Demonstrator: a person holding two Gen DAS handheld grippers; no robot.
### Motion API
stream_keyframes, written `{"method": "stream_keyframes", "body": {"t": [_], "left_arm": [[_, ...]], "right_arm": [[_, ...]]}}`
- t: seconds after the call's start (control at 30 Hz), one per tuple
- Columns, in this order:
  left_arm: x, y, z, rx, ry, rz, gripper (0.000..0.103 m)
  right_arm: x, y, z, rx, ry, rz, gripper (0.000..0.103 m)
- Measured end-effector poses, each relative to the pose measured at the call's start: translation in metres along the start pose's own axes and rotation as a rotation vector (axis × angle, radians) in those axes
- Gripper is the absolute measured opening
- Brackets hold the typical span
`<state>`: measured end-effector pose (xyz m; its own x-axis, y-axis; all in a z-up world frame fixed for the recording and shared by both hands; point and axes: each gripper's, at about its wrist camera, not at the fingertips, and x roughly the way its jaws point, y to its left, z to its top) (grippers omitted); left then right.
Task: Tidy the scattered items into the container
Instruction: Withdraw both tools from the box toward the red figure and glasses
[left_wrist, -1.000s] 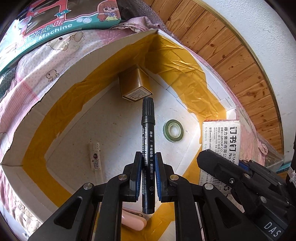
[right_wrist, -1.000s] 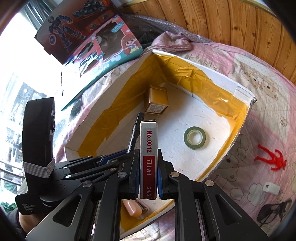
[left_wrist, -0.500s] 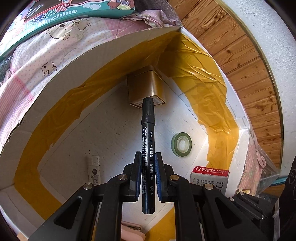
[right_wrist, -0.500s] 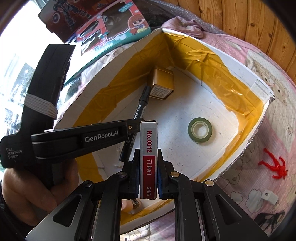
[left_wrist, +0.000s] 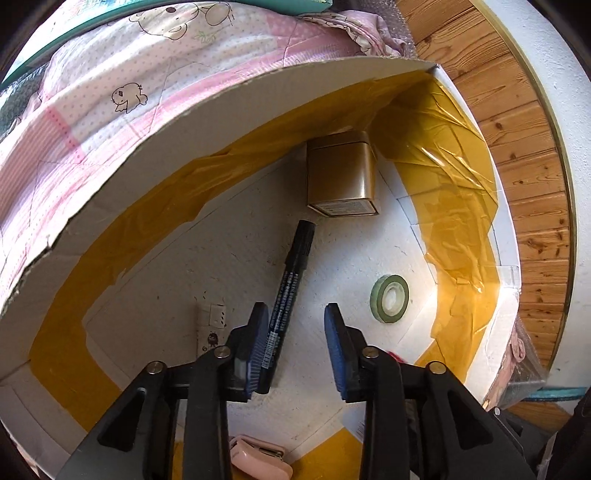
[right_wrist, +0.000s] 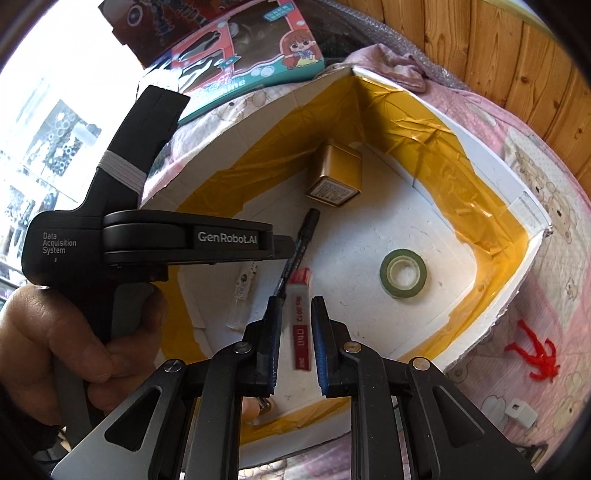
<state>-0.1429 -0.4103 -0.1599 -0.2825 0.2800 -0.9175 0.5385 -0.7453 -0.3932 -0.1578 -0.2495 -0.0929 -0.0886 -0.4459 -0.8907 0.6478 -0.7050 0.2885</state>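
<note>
The container is a white cardboard box (left_wrist: 221, 122) (right_wrist: 491, 155) lined with yellow tape. My left gripper (left_wrist: 295, 314) is open inside it. The black marker (left_wrist: 291, 288) (right_wrist: 299, 254) is loose, slanted against the left pad, with its cap pointing at a gold tin (left_wrist: 341, 177) (right_wrist: 336, 177). My right gripper (right_wrist: 293, 302) is open over the box. The red and white staples box (right_wrist: 301, 321) shows blurred in the gap between its fingers, gripped by neither. Whether the marker or the staples box rests on the floor I cannot tell.
On the box floor lie a green tape roll (left_wrist: 389, 299) (right_wrist: 402, 273), a small tube (right_wrist: 243, 291) and a pink item (left_wrist: 258, 458). A red figure (right_wrist: 535, 354) and a white plug (right_wrist: 521, 413) lie on the pink bedding. A person's hand (right_wrist: 74, 350) holds the left gripper.
Both grippers have opened. The marker has slipped out of the left gripper's hold and tilted. The staples box has dropped free between the right fingers. Both grippers moved deeper over the box.
</note>
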Motion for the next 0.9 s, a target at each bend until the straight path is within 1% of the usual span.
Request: {"method": "stream_keyframes", "body": {"t": [0.23,0.43,0.6,0.7,0.9], "left_arm": [[-0.026,0.0,-0.011,0.021,-0.045,-0.017,0.037],[-0.051,-0.006,-0.032,0.076,-0.072,-0.025,0.037],[-0.074,-0.018,-0.057,0.151,-0.092,-0.047,0.037],[-0.08,-0.03,-0.071,0.184,-0.085,-0.062,0.037],[-0.094,-0.055,-0.102,0.25,-0.096,-0.074,0.037]], "right_arm": [[-0.024,-0.008,-0.02,0.078,-0.026,0.038,0.019],[-0.042,0.0,-0.039,0.151,-0.052,0.123,0.019],[-0.066,0.006,-0.053,0.189,-0.094,0.13,0.019],[-0.084,0.005,-0.063,0.218,-0.125,0.125,0.019],[-0.119,-0.002,-0.084,0.281,-0.198,0.115,0.019]]}}
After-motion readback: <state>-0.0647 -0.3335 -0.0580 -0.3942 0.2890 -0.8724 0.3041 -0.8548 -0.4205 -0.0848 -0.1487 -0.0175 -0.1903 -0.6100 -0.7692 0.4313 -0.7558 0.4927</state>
